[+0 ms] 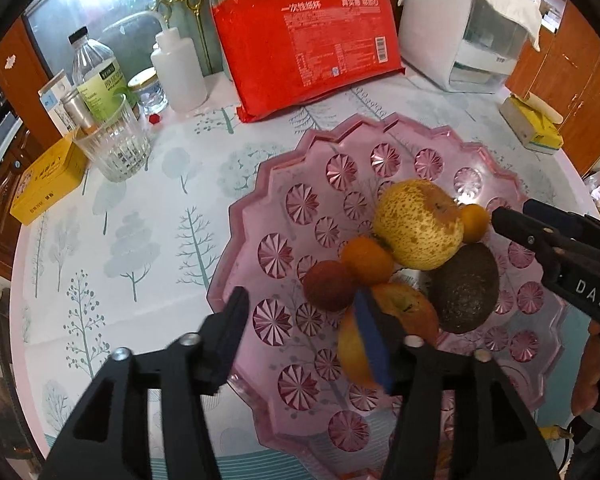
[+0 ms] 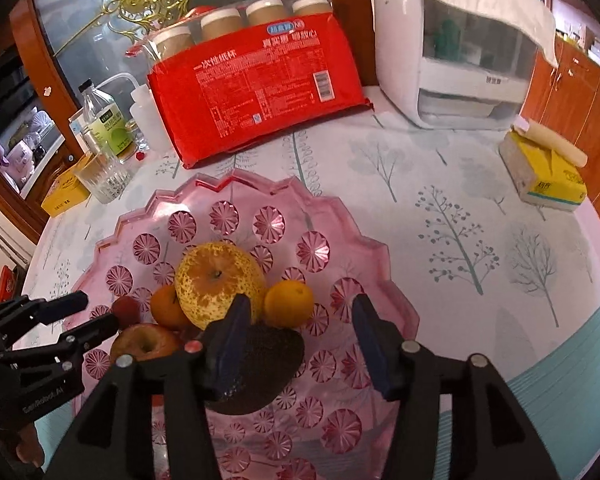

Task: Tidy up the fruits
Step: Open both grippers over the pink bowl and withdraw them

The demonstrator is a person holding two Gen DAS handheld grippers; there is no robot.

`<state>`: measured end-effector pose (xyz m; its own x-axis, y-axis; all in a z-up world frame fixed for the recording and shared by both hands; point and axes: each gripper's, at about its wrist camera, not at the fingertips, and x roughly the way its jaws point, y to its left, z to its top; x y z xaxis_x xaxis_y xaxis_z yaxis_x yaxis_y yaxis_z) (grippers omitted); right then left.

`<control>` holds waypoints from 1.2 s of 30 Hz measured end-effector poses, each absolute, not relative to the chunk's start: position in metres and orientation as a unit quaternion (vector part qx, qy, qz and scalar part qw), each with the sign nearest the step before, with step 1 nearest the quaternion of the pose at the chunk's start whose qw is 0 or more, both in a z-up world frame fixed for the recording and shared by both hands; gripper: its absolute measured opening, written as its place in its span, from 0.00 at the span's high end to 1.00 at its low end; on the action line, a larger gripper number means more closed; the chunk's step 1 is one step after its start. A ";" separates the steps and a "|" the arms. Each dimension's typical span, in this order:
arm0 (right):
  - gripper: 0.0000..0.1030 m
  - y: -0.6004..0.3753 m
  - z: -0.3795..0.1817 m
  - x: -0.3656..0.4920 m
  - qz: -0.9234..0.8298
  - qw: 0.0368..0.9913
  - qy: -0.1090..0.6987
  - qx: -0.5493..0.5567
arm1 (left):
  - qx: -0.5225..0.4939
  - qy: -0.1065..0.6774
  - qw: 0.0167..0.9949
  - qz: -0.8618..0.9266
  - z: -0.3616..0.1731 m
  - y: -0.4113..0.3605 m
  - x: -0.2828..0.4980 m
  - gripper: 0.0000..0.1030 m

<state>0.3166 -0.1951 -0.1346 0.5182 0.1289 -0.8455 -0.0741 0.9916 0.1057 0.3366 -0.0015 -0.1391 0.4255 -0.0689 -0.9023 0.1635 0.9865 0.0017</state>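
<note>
**Fruit piled in pink dish, both grippers over it**

On the pink cut-glass dish (image 2: 332, 216) we see six fruits bunched tog. near its middle: a speckled yellow pear (image 2: 216, 280) at the back, a small orange (image 2: 289, 304) touching its right side, another orange (image 2: 168, 306) on its left, a dark avocado (image 2: 268, 364) in front, a red-yellow apple (image 2: 144, 342) front-left, and a small reddish fruit (image 2: 126, 308) by the dish's left part.

We read the right gripper (image 2: 300, 348) as part open, nothing clamped: its left finger sits over the avocado's top edge, the right finger over bare dish; the jaws' gap holds only dish pattern and the avocado's right part. Whether that left pad touches the avocado we can't tell.

The left gripper (image 1: 304, 340) also stands part open w/ nothing gripped. From its own view, the blue-padded finger lies across the apple (image 1: 404, 308); the other finger is over the dish's near-left rim (image 1: 236, 240).

Around the dish, on the tree-print table (image 2: 460, 240): a red pack of paper cups (image 2: 256, 92) behind, a white appliance (image 2: 452, 56) back-right, a yellow tissue box (image 2: 548, 172) right, and a glass tumbler (image 2: 104, 178), bottles and a yellow box (image 2: 64, 196) back-left.
</note>
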 end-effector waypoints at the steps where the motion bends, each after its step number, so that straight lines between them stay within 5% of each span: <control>1: 0.48 -0.195 -0.133 0.316 0.059 0.871 0.487 0.029 | 0.048 0.529 0.845 -0.066 -0.137 -0.003 0.335 0.39; 14: 0.48 -0.194 -0.106 0.298 0.073 0.880 0.468 0.039 | 0.044 0.506 0.860 -0.049 -0.101 0.004 0.317 0.26; 36: 0.48 -0.178 -0.033 0.235 0.103 0.904 0.415 0.010 | 0.010 0.477 0.878 -0.046 -0.034 0.013 0.250 0.20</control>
